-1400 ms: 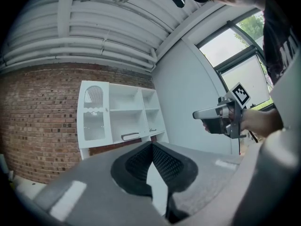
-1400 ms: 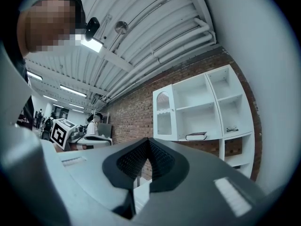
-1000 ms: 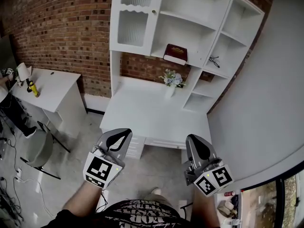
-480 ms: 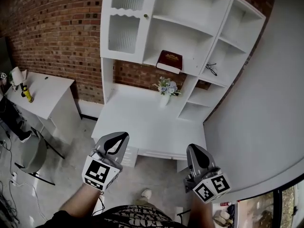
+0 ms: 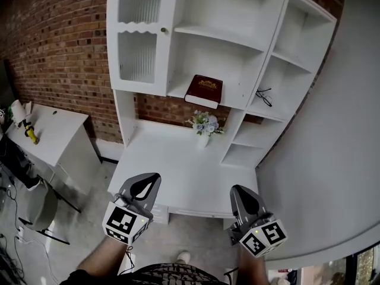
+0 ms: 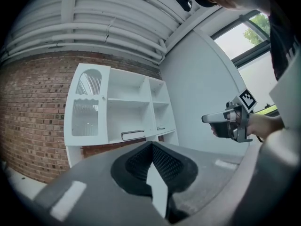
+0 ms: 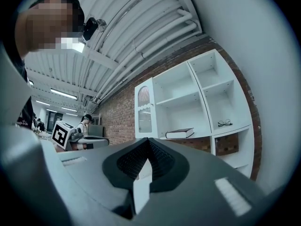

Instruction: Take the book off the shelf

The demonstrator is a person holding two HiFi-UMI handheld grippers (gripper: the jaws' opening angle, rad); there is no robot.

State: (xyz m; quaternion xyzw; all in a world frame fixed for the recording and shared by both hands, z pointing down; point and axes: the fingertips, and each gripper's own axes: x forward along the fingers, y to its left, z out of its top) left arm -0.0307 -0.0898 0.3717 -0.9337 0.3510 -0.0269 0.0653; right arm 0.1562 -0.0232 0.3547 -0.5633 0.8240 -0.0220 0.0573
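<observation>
A dark red book (image 5: 204,90) lies flat on the middle shelf of a white shelf unit (image 5: 231,70); the book (image 7: 179,133) also shows in the right gripper view and, small, as the book (image 6: 133,135) in the left gripper view. My left gripper (image 5: 145,184) and right gripper (image 5: 241,198) are both held low, well short of the unit, near the desk's front edge. Each has its jaws shut with nothing between them. In the left gripper view the right gripper (image 6: 221,119) appears at the right.
A white desk top (image 5: 178,171) joins the unit below the shelves, with a small vase of flowers (image 5: 203,126) at its back. Glasses (image 5: 265,98) lie on a right-hand shelf. Glass cabinet doors (image 5: 138,40) stand at left; a second white desk (image 5: 47,129) lies further left.
The shelf unit and book have come closer and lower in the head view. Both grippers stay shut and low, held side by side.
</observation>
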